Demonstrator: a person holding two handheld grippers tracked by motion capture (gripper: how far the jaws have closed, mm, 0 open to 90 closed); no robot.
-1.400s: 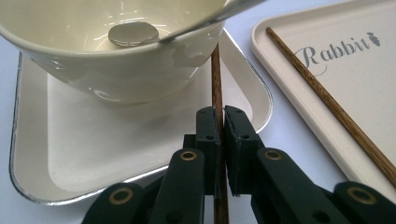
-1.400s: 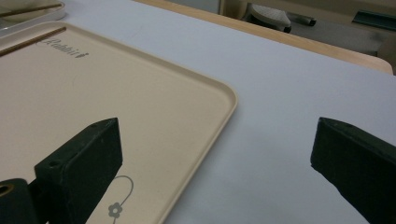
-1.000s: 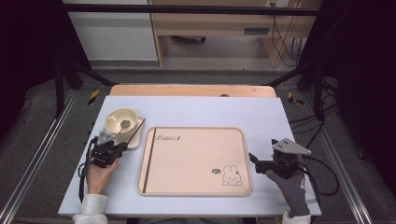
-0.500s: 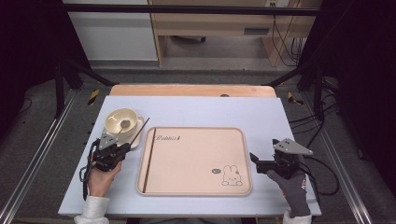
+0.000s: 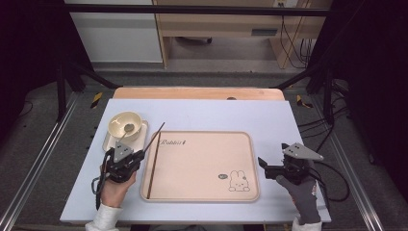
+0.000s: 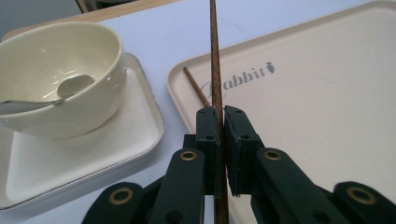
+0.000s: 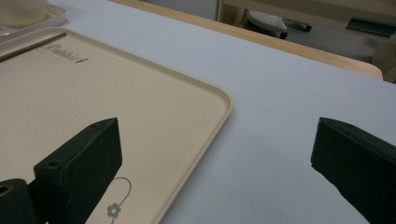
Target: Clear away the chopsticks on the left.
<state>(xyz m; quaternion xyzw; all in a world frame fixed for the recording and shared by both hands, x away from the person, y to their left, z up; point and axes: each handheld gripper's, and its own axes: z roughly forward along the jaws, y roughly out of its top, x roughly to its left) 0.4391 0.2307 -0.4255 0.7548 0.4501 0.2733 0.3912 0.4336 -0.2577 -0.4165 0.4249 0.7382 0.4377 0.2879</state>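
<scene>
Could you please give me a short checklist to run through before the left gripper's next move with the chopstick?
1. Left gripper fingers clamped on the chopstick: ok.
2. Second chopstick lying inside the tray along its left rim: ok.
3. Held chopstick clear of the bowl with the spoon: ok.
4. Right gripper open, beside the tray, out of the way: ok.
5. Held chopstick's lower end clear of the tray: cannot tell.

Cream bowl with a spoon inside sits on a small square plate, upper left of table. Wooden board lies along the table's far edge.
</scene>
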